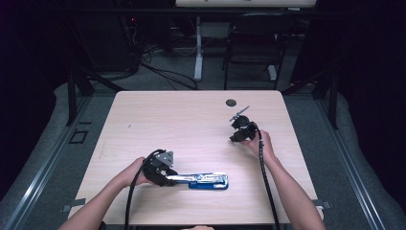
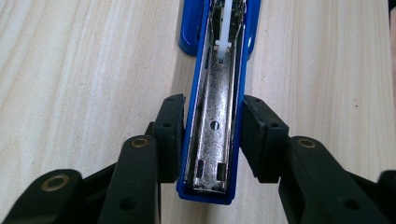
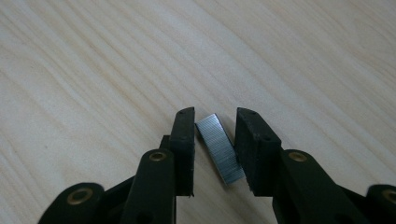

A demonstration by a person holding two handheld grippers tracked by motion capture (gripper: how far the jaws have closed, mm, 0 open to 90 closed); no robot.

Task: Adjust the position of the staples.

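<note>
A blue stapler (image 1: pixel 207 181) lies near the table's front edge, swung open so its chrome staple channel (image 2: pixel 215 135) faces up. My left gripper (image 1: pixel 171 178) is shut on the stapler's near end, and in the left gripper view its pads (image 2: pixel 170 135) press on the blue sides. At the right of the table my right gripper (image 1: pixel 235 138) points down at the wood. In the right gripper view a short silver strip of staples (image 3: pixel 219 149) lies askew on the table between the jaws of my right gripper (image 3: pixel 215 114). There is a gap on each side of the strip.
The light wooden table (image 1: pixel 182 120) has a small black round grommet (image 1: pixel 231 102) near its far edge. A black chair (image 1: pixel 253 43) and a white desk leg (image 1: pixel 198 48) stand on the floor beyond the table. Cables trail from both grippers toward the person.
</note>
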